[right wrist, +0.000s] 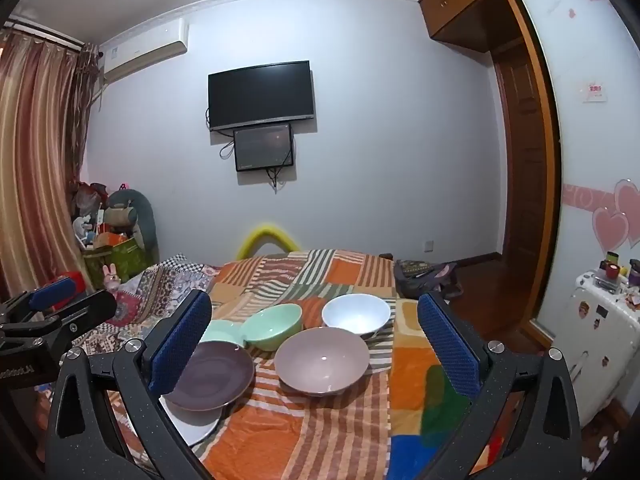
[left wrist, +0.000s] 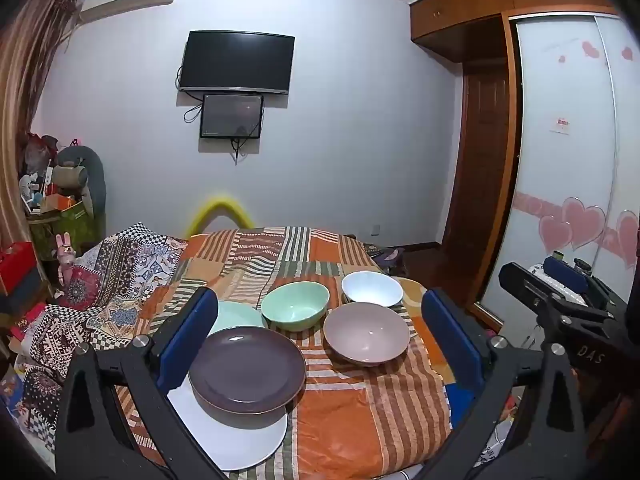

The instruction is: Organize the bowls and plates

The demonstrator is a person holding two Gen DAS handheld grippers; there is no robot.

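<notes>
On the striped orange bedspread (left wrist: 352,420) lie a dark purple plate (left wrist: 247,370) resting partly on a white plate (left wrist: 240,440), with a mint green plate (left wrist: 234,316) behind them. To the right are a green bowl (left wrist: 295,305), a white bowl (left wrist: 372,289) and a mauve bowl (left wrist: 366,334). My left gripper (left wrist: 320,340) is open and empty, held above the dishes. My right gripper (right wrist: 316,344) is open and empty, above the mauve bowl (right wrist: 322,360) and purple plate (right wrist: 210,376). The green bowl (right wrist: 274,326) and white bowl (right wrist: 356,314) sit beyond.
A patterned quilt (left wrist: 116,280) covers the bed's left side. Cluttered boxes and a bag (left wrist: 60,208) stand at far left. A TV (left wrist: 238,62) hangs on the far wall. A wardrobe (left wrist: 568,140) and white suitcase (right wrist: 596,340) stand right. A bag (right wrist: 424,276) lies on the floor.
</notes>
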